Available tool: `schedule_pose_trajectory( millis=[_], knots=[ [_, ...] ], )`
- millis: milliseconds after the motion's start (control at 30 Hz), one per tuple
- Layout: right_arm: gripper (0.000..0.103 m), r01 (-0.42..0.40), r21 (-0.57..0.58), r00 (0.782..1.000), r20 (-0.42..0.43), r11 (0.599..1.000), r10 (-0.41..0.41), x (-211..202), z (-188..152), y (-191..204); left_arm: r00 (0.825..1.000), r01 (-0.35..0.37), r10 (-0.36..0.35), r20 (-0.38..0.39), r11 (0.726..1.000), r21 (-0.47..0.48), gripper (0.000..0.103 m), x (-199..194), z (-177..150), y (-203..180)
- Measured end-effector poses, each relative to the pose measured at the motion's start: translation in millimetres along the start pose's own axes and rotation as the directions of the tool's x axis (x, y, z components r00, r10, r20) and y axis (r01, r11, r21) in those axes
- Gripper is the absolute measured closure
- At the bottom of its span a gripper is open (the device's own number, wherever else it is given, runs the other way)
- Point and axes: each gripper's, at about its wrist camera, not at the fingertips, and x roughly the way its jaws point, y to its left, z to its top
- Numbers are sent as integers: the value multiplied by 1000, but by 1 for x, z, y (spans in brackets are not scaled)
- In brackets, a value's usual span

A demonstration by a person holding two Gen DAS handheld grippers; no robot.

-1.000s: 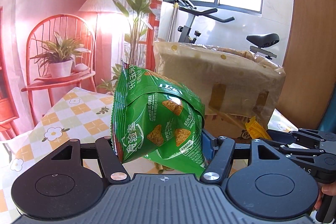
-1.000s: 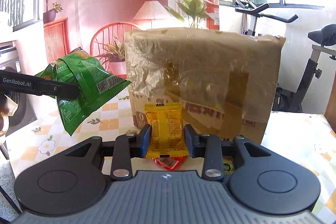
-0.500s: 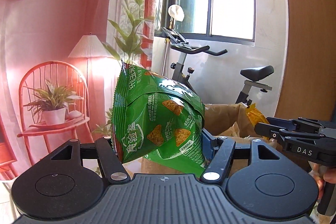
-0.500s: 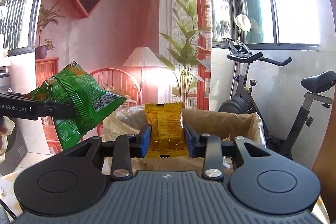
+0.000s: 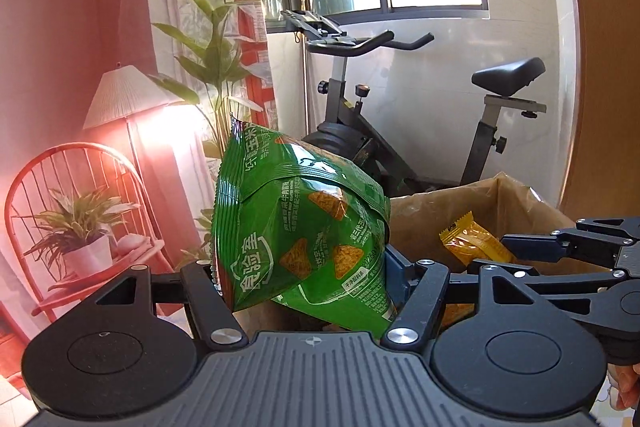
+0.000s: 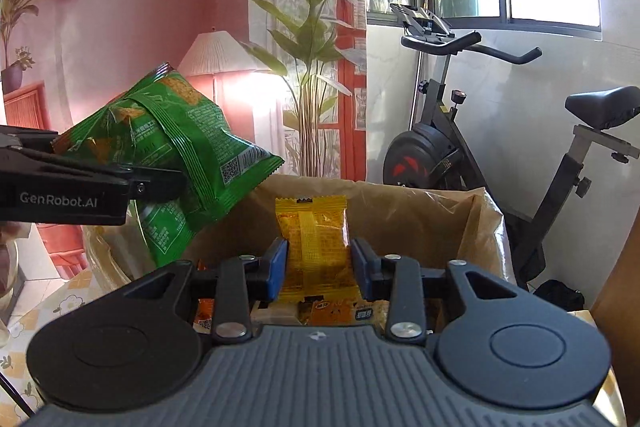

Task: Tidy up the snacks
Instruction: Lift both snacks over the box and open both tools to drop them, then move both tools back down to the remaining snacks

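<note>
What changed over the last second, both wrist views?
Both grippers rose from in front of the cardboard box to above its open top; its inside now shows, with snacks at the bottom. The left gripper keeps the green chip bag, the right gripper the yellow snack packet. The right jaws have just been opening slightly, packet between them. Nothing released; both grips look unchanged.

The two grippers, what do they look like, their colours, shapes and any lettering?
Both are matte black. The left gripper and right gripper each have a ribbed grey-black base, two round discs, angular linkage arms with silver rivets, and blue finger pads. Seen from the side, the left one bears white "GenRobot.AI" lettering. No cables or sleeves are visible.
</note>
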Motion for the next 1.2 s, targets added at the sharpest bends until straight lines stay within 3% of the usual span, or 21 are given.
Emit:
schedule_pose_trajectory(
  millis=[200,533,767,1000,1200],
  knots=[
    [59,-16,-11,1000,-8,1000,16,-7,-5,0,1000,1,-1,-18,1000,8,26,-3,-13,12],
    [59,-94,-31,995,14,995,94,-49,-17,21,995,78,-83,-50,993,-93,26,-56,-36,56],
    [58,-179,-42,984,4,983,179,-77,-32,31,985,60,-82,-149,988,-145,26,-101,-75,100],
    [58,-237,-26,971,-25,971,236,-93,-64,40,979,23,-51,-197,990,-141,27,-126,-110,131],
    [58,-264,-62,960,-110,962,257,-81,-111,57,971,42,-68,-227,992,-116,27,-115,-136,122]
  ],
)
